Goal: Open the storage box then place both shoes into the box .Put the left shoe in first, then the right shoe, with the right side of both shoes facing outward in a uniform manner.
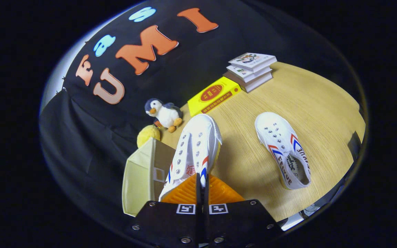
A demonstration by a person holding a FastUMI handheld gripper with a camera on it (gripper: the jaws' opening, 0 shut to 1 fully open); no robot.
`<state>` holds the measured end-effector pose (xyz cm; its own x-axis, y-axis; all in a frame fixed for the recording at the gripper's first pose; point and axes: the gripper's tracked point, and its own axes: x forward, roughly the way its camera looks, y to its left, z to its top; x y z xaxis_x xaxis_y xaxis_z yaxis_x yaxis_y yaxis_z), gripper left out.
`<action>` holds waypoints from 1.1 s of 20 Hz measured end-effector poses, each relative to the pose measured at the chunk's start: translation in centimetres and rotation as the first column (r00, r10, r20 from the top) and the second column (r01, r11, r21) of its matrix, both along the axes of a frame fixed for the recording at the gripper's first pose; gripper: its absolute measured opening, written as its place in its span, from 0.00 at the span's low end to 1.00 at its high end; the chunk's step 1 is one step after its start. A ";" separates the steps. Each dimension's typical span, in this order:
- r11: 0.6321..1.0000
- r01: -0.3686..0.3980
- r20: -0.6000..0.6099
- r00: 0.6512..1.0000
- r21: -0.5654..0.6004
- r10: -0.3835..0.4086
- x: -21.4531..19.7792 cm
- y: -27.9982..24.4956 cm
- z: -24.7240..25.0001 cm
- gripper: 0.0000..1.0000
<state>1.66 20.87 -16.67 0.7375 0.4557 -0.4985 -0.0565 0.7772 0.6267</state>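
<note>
Gripper (201, 187): its two fingers are drawn nearly together and pinch the heel collar of a white canvas shoe (195, 151), which is lifted clear of the table (322, 103) with its toe pointing away from the fingers. Red and blue chevrons mark the shoe's sides just ahead of the fingertips; rows of metal eyelets run up its empty lace panel. Whether this is the left or the right shoe cannot be settled from the view, though the task order suggests the left.

Beside the held shoe, partly beneath it, stands the storage box (143, 175), a pale fabric box with its opening towards the camera; the lid appears already folded back. On the other side of the fingers the second shoe (283, 150) lies on the wooden tabletop, well apart from the box, toe away from the camera.

Beyond the shoes: a yellow ball (147, 135) just past the box, a toy penguin (163, 114), a flat yellow box (214, 94), and a stack of books (252, 70) near the booth wall.

Step in hand, as judged: carrying the first shoe to the opened box. The next move calls for shifting the shoe sideways over the opening, turning it so that its right side faces outward, lowering it against one wall to leave room for its partner, then releasing.
</note>
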 end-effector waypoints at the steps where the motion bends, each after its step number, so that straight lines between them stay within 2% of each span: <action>1: 1.000 -0.004 0.028 1.000 0.022 0.003 0.0 0.9 1.8 0.00; 4: 0.997 -0.056 0.078 0.996 0.061 0.051 -1.2 5.2 6.1 0.00; 8: 0.983 -0.171 0.090 0.982 0.071 0.165 -3.2 13.0 7.6 0.00; 10: 0.974 -0.221 0.076 0.973 0.058 0.216 -4.0 16.6 6.6 0.00; 13: 0.969 -0.247 0.041 0.968 -0.006 0.247 -4.1 19.9 3.8 0.00; 22: 0.938 -0.277 -0.043 0.961 -0.207 0.274 -3.6 23.1 -2.4 0.00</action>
